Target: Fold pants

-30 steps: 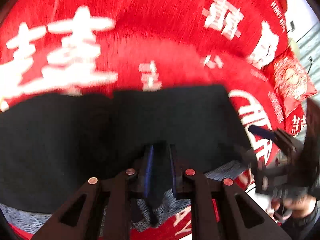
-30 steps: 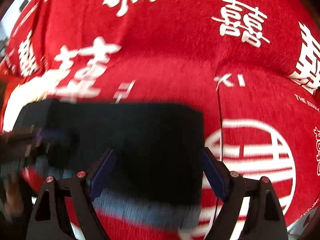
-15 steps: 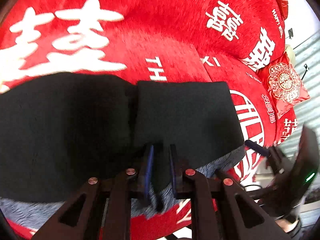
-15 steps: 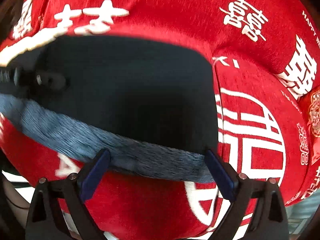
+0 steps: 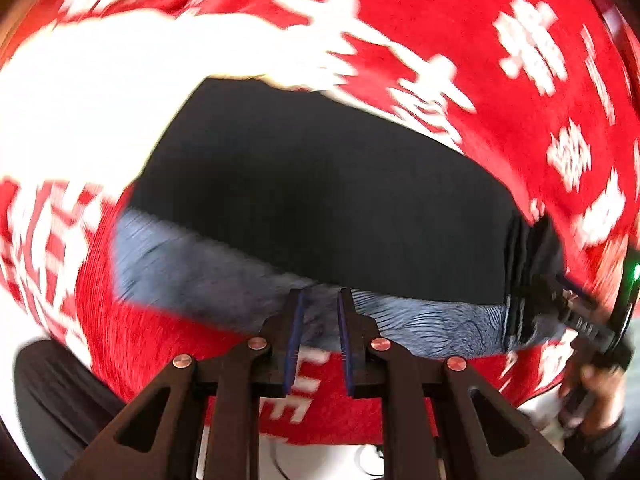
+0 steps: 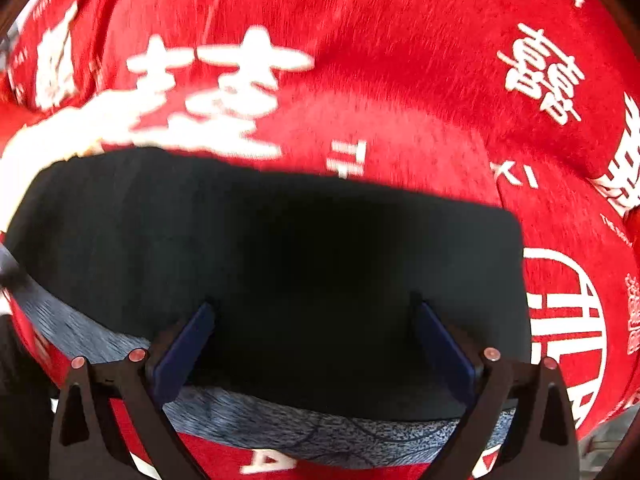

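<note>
The black pants [image 5: 320, 200] lie folded on a grey patterned cloth [image 5: 192, 272] on the red bedspread [image 5: 460, 40]. My left gripper [image 5: 319, 300] has its jaws a narrow gap apart at the near edge of the cloth, with nothing between them. My right gripper [image 6: 312, 312] is wide open, its blue-padded fingers [image 6: 188, 344] over the near edge of the pants [image 6: 280, 260]. The right gripper also shows in the left wrist view [image 5: 532, 280] at the pants' right edge.
The red bedspread [image 6: 400, 80] with white characters covers the bed. The grey cloth [image 6: 320, 428] sticks out under the pants near the bed's front edge. A hand [image 5: 596, 392] holds the right gripper at the far right.
My left gripper has let go of the pants fold and pulled back toward the bed edge, swinging left. The right gripper has moved forward over the pants, still open.
</note>
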Action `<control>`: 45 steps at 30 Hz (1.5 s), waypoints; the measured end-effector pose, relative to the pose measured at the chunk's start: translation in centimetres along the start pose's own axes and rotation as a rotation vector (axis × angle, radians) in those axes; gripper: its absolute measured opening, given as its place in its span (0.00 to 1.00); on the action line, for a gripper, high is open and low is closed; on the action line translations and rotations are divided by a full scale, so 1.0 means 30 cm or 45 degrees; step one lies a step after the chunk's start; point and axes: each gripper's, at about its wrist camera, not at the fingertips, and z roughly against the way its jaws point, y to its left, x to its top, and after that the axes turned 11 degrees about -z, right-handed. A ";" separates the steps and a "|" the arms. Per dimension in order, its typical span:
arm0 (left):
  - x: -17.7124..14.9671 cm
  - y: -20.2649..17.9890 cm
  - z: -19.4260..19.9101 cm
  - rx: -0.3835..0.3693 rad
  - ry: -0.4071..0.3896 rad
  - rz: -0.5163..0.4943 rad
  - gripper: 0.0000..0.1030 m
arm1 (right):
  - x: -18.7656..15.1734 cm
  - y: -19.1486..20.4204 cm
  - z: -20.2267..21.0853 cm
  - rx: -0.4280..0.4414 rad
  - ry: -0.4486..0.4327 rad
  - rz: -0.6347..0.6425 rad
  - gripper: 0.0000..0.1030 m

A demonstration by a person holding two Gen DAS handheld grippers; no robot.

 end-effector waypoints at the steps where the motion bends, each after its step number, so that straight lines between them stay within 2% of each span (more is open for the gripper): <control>1: -0.016 0.050 0.017 -0.032 -0.032 0.085 0.17 | -0.003 0.013 0.007 0.003 -0.006 0.002 0.98; 4: -0.032 0.142 0.047 -0.106 -0.082 0.233 0.17 | -0.015 0.079 0.058 0.101 -0.049 0.056 0.98; 8: 0.007 0.205 0.074 -0.081 -0.108 0.223 0.17 | -0.025 0.251 0.095 0.240 -0.090 0.267 0.98; 10: 0.025 0.233 0.082 -0.094 -0.114 0.227 0.17 | -0.045 0.327 0.096 0.411 -0.051 0.332 0.98; 12: 0.046 0.257 0.074 -0.106 -0.111 0.214 0.17 | -0.043 0.373 0.058 0.544 0.007 0.294 0.98; 13: 0.056 0.270 0.061 -0.118 -0.103 0.201 0.17 | -0.042 0.386 0.026 0.553 0.043 0.270 0.98; 14: 0.068 0.282 0.054 -0.138 -0.097 0.187 0.17 | -0.044 0.403 -0.014 0.528 0.094 0.248 0.98; 16: 0.097 0.279 0.041 -0.173 -0.084 0.130 0.17 | -0.071 0.436 -0.129 0.392 0.224 0.243 0.99; 17: 0.117 0.268 0.029 -0.196 -0.066 0.090 0.17 | -0.094 0.463 -0.121 0.363 0.149 0.309 1.00; 19: 0.144 0.267 0.003 -0.218 -0.027 0.038 0.17 | -0.119 0.495 -0.119 0.312 0.125 0.380 1.00; 21: 0.164 0.275 -0.012 -0.252 -0.006 0.023 0.19 | -0.129 0.508 -0.116 0.311 0.119 0.409 1.00; 22: 0.173 0.289 -0.017 -0.299 0.001 0.009 0.22 | -0.128 0.503 -0.113 0.326 0.124 0.404 1.00; 26: 0.172 0.355 0.000 -0.407 0.013 0.009 0.23 | -0.122 0.484 -0.101 0.357 0.135 0.397 1.00; 27: 0.168 0.370 -0.003 -0.449 0.018 0.001 0.30 | -0.120 0.483 -0.101 0.353 0.131 0.407 1.00; 29: 0.160 0.398 -0.011 -0.562 0.011 -0.007 0.34 | -0.126 0.477 -0.104 0.344 0.115 0.424 1.00; 31: 0.156 0.414 -0.016 -0.690 -0.003 -0.029 0.51 | -0.132 0.479 -0.102 0.334 0.106 0.438 1.00; 32: 0.156 0.418 -0.016 -0.722 -0.007 -0.044 0.53 | -0.134 0.478 -0.100 0.333 0.106 0.440 1.00; 39: 0.142 0.460 0.010 -0.806 -0.039 -0.144 0.53 | -0.137 0.485 -0.100 0.316 0.121 0.466 1.00; 41: 0.135 0.495 0.037 -0.772 -0.067 -0.138 0.71 | -0.137 0.486 -0.101 0.309 0.127 0.465 1.00; 42: 0.131 0.514 0.049 -0.725 -0.093 -0.130 0.91 | -0.136 0.486 -0.103 0.307 0.128 0.464 1.00; 43: 0.129 0.530 0.049 -0.701 -0.109 -0.113 0.98 | -0.137 0.487 -0.104 0.304 0.128 0.466 1.00; 45: 0.124 0.557 0.017 -0.759 -0.082 -0.057 0.98 | -0.136 0.492 -0.109 0.293 0.131 0.472 1.00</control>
